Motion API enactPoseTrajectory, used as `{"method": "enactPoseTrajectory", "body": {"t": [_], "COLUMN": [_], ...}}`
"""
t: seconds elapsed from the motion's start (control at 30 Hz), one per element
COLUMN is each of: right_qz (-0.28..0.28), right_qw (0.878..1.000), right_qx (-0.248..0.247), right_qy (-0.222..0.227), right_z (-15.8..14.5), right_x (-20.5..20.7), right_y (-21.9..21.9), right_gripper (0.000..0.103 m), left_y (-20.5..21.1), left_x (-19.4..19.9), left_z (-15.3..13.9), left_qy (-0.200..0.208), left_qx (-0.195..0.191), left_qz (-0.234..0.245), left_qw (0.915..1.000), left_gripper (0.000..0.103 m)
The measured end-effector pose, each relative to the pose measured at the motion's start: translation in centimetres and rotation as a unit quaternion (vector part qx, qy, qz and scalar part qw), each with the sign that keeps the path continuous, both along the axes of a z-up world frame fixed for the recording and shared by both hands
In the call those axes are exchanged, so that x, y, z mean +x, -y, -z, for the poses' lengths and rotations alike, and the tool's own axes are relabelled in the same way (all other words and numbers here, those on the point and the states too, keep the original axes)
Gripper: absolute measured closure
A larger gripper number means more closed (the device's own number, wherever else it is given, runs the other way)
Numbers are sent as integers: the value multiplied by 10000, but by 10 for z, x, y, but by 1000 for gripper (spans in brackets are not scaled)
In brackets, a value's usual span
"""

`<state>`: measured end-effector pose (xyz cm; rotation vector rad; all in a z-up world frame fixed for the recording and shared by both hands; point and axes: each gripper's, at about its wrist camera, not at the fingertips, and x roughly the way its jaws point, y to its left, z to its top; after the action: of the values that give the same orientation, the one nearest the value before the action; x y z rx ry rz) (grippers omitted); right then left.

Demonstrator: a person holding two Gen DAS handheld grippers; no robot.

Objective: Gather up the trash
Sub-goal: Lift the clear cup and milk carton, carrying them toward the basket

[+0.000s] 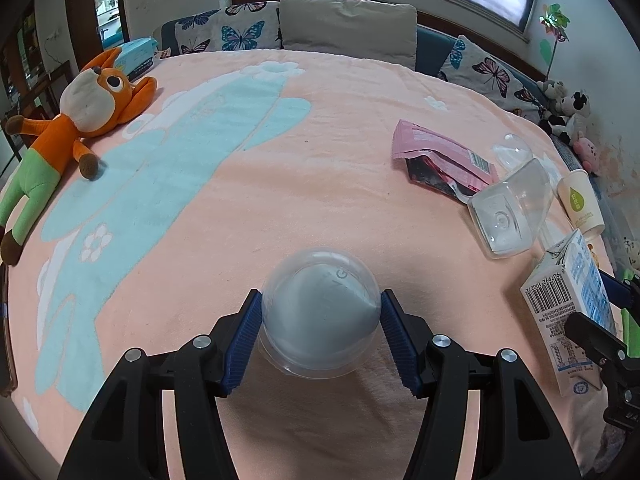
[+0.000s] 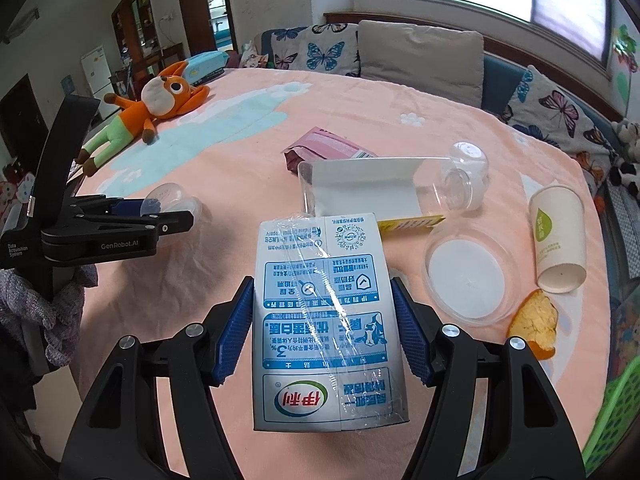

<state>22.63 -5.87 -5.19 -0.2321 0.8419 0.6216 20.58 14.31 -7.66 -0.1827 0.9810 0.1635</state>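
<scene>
My left gripper is shut on a clear plastic dome lid, its blue pads pressed on both sides, just above the pink bedspread. From the right wrist view the same left gripper shows at the left with the dome lid in it. My right gripper is shut on a white and blue milk carton; this milk carton also appears at the right edge of the left wrist view. Other trash lies beyond: a pink wrapper, a clear bottle, a paper cup, orange peel.
An orange plush toy lies at the bed's far left. A clear round lid rests by the cup. Pillows line the headboard, small stuffed animals the right side. A green basket sits at the lower right edge.
</scene>
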Motion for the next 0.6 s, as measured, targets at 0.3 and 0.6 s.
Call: {"method": "enactPoseTrajectory", "body": {"t": [0.3, 0.6], "right_qz": [34, 50], "right_qw": [10000, 10000], "right_qx": [23, 53], "right_qy": [-4, -4], "right_z": [0, -2], "right_x": [0, -1], "right_y": [0, 3], "right_gripper": [37, 37], "left_y": [1, -1], "left_x": [-2, -4], "left_z": [-1, -4], "left_qy": [9, 51], "left_qx": [-5, -56], "left_qz": [-14, -29], "left_qw": [10000, 10000], "left_gripper": [45, 45]}}
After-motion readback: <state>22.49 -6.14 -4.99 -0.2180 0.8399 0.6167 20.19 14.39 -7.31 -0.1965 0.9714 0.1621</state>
